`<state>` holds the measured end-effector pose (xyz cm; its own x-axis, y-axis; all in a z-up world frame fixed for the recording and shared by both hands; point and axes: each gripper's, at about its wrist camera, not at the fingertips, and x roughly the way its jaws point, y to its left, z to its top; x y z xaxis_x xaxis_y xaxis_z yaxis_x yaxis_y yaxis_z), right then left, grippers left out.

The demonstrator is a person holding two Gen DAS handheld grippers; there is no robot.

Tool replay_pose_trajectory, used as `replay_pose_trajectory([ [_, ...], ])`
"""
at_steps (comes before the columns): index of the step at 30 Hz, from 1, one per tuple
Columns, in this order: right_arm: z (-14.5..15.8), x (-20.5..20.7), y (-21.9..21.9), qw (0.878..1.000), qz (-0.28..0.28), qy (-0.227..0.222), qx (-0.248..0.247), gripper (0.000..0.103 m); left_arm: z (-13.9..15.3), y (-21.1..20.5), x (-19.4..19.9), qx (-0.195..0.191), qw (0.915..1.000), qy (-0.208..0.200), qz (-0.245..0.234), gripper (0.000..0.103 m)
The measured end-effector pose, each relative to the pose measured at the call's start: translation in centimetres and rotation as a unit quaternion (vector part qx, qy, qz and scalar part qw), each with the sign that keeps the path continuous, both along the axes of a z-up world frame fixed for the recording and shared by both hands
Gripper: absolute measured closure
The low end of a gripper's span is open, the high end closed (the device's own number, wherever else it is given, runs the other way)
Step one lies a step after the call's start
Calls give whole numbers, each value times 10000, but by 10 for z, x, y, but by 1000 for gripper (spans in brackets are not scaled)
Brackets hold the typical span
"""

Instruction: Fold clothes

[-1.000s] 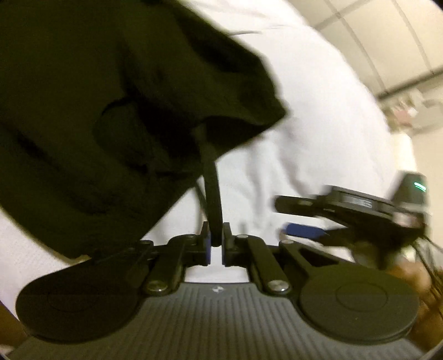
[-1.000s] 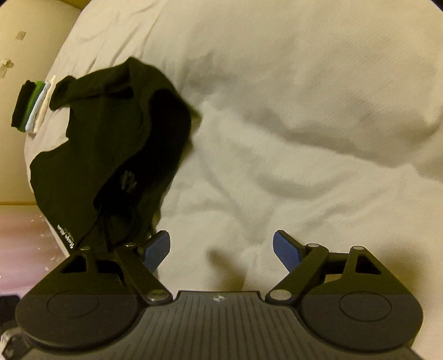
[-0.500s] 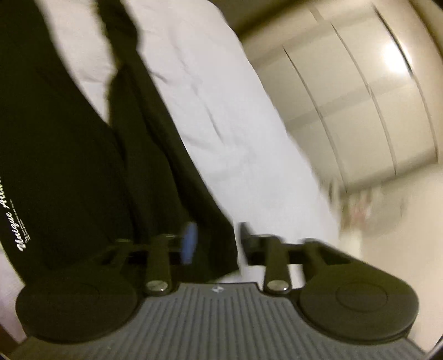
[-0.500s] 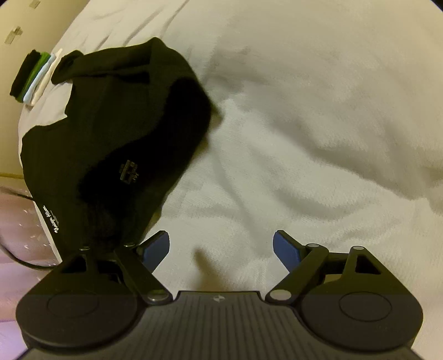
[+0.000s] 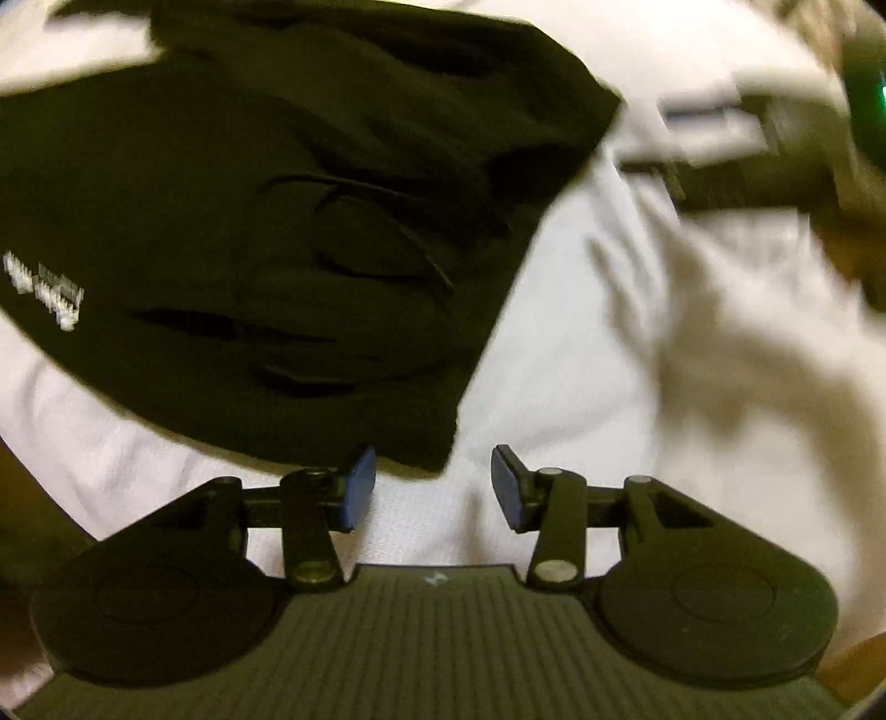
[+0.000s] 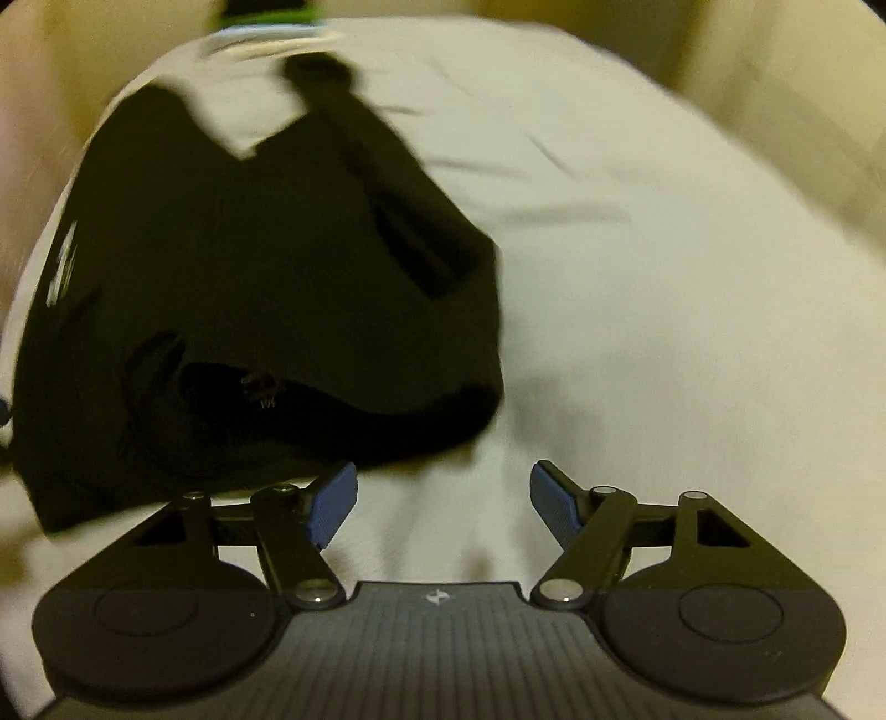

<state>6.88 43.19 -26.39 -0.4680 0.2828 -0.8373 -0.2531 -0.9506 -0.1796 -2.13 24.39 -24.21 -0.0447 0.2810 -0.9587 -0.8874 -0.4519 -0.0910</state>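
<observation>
A black garment point(image 5: 288, 232) with small white lettering lies crumpled on the white bedsheet point(image 5: 609, 387). My left gripper point(image 5: 432, 487) is open and empty, its blue pads just short of the garment's near corner. In the right wrist view the same black garment point(image 6: 266, 288) lies to the left and ahead. My right gripper point(image 6: 443, 504) is open and empty over the sheet, beside the garment's near edge. The right gripper's body point(image 5: 775, 144) shows blurred at the upper right of the left wrist view.
The white sheet point(image 6: 637, 277) stretches to the right of the garment. A small stack of folded items with a green edge point(image 6: 271, 11) sits at the bed's far end. Cream walls surround the bed.
My left gripper let go of the garment and opened; the garment now lies on the sheet. Both grippers have moved, the right one turning toward the garment's near edge.
</observation>
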Motion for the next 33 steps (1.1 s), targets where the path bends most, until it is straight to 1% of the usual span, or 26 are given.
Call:
replay_pose_trajectory([
  [3, -7, -6, -1, 9975, 531, -167, 445, 33, -16, 9, 18, -269, 9975, 649, 61, 63],
  [5, -11, -8, -1, 9952, 749, -169, 603, 33, -25, 15, 27, -398, 9929, 1121, -20, 64],
  [7, -14, -10, 0, 9918, 977, -194, 801, 33, -29, 17, 33, -406, 9885, 1448, -122, 63],
  [9, -19, -10, -9, 9848, 1322, -200, 1107, 33, -31, 18, 39, -384, 9836, 1752, -210, 63],
  [11, -29, -11, -20, 9698, 1849, -247, 1571, 33, -30, 16, 44, -386, 9800, 1931, -296, 62],
  [13, -43, -13, -32, 9449, 2433, -403, 2155, 34, -25, 12, 45, -343, 9784, 2008, -344, 63],
  [14, -49, -14, -35, 9343, 2645, -427, 2353, 37, -22, 11, 45, -312, 9778, 2039, -360, 65],
  [16, -58, -15, -41, 9131, 3026, -445, 2697, 44, -13, 8, 46, -182, 9770, 2079, -433, 65],
  [17, -62, -16, -43, 9015, 3212, -454, 2866, 52, -8, 6, 46, -127, 9769, 2079, -474, 65],
  [18, -62, -17, -43, 8995, 3265, -436, 2870, 57, -6, 4, 46, -88, 9767, 2085, -506, 65],
  [19, -60, -19, -42, 9001, 3284, -412, 2835, 57, -3, 3, 45, -48, 9764, 2090, -538, 65],
  [21, -56, -21, -36, 9045, 3209, -377, 2783, 57, -1, 2, 44, 61, 9771, 2046, -575, 65],
  [22, -55, -22, -33, 9089, 3136, -371, 2723, 57, 0, 3, 44, 97, 9768, 2053, -600, 65],
  [24, -51, -25, -28, 9180, 2986, -356, 2586, 57, -4, 6, 46, 56, 9743, 2148, -683, 65],
  [26, -49, -27, -22, 9228, 2890, -376, 2520, 57, -13, 11, 49, -90, 9707, 2261, -810, 65],
  [28, -48, -29, -22, 9226, 2875, -370, 2543, 56, -19, 15, 52, -168, 9638, 2474, -976, 65],
  [30, -50, -31, -24, 9171, 2960, -391, 2641, 56, -22, 17, 56, -202, 9576, 2647, -1123, 65],
  [31, -51, -31, -25, 9140, 3007, -403, 2694, 56, -25, 18, 57, -246, 9556, 2677, -1202, 66],
  [32, -52, -30, -27, 9112, 3068, -389, 2723, 56, -30, 18, 57, -294, 9546, 2673, -1281, 72],
  [33, -53, -29, -29, 9084, 3132, -368, 2746, 56, -34, 17, 56, -321, 9540, 2664, -1336, 73],
])
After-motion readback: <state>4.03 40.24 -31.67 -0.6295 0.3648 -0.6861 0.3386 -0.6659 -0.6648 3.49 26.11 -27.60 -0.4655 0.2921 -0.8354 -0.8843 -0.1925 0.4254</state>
